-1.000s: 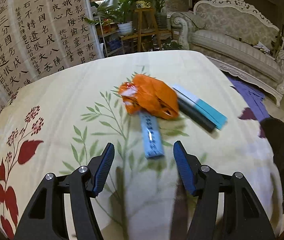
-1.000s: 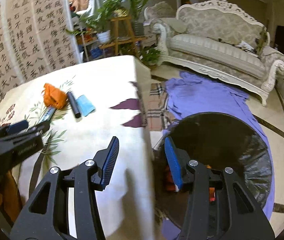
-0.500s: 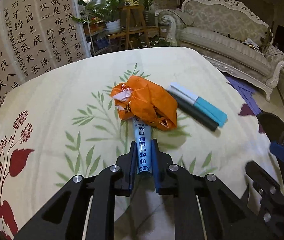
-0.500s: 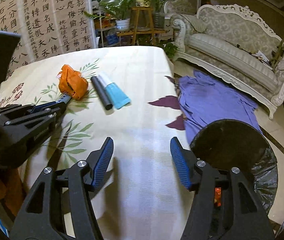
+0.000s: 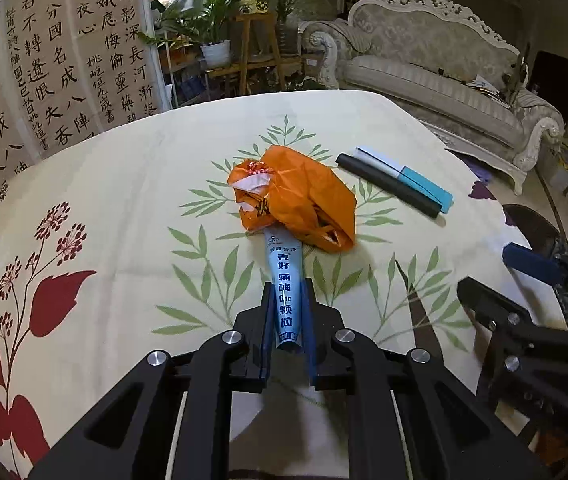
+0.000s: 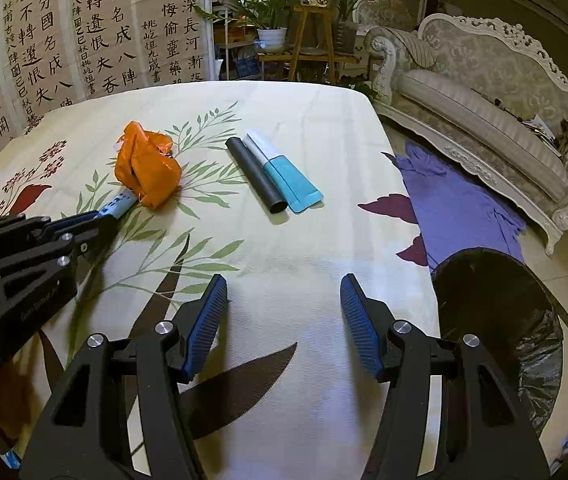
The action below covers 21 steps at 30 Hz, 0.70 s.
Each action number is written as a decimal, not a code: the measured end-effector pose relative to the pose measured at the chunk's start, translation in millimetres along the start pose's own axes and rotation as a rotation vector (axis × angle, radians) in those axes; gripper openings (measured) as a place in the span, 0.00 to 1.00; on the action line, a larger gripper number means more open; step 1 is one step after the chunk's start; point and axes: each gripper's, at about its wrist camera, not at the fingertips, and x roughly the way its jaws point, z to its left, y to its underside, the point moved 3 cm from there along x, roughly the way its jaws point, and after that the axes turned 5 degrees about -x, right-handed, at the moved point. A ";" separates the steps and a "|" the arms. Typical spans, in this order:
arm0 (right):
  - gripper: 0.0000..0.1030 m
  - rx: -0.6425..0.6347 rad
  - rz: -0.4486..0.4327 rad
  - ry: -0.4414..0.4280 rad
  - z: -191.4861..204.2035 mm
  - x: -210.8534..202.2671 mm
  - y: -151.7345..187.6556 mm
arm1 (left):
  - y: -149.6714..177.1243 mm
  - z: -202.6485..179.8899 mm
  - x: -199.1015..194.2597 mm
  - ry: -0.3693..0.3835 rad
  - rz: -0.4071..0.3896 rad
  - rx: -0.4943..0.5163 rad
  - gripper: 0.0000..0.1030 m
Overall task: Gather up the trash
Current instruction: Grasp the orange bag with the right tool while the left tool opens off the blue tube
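My left gripper (image 5: 287,286) is shut on a light blue sachet (image 5: 284,280) with Chinese print; the sachet's far end lies under a crumpled orange plastic bag (image 5: 295,196) on the floral tablecloth. Right of the bag lie a black tube (image 5: 387,184) and a white and teal packet (image 5: 407,178) side by side. From the right wrist view, the left gripper (image 6: 104,216) holds the sachet (image 6: 118,204) beside the orange bag (image 6: 148,168). My right gripper (image 6: 284,304) stands open over bare cloth, nothing between its fingers, short of the black tube (image 6: 256,176) and teal packet (image 6: 287,174).
A black-lined trash bin (image 6: 495,316) stands on the floor off the table's right edge (image 6: 403,184), beside a purple cloth (image 6: 459,204). A sofa (image 6: 483,92), a calligraphy screen (image 6: 84,32) and potted plants (image 6: 272,12) lie beyond the table.
My left gripper moved forward and shut on the blue sachet. My right gripper swung from over the bin to over the table and opened wider.
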 end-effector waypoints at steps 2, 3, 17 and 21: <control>0.56 -0.001 0.000 -0.002 1.6 0.3 -0.7 | 1.2 1.6 -0.7 0.011 0.000 -0.008 0.13; 0.56 -0.002 -0.001 -0.009 2.6 0.5 -1.0 | 2.1 3.8 -1.4 0.013 0.001 -0.015 0.13; 0.56 -0.061 -0.025 -0.080 45.7 8.9 -24.8 | 8.6 26.4 -11.2 -0.005 0.005 -0.029 0.13; 0.56 -0.081 -0.039 -0.106 61.1 14.2 -39.2 | 8.3 35.2 -11.5 -0.010 0.003 -0.041 0.13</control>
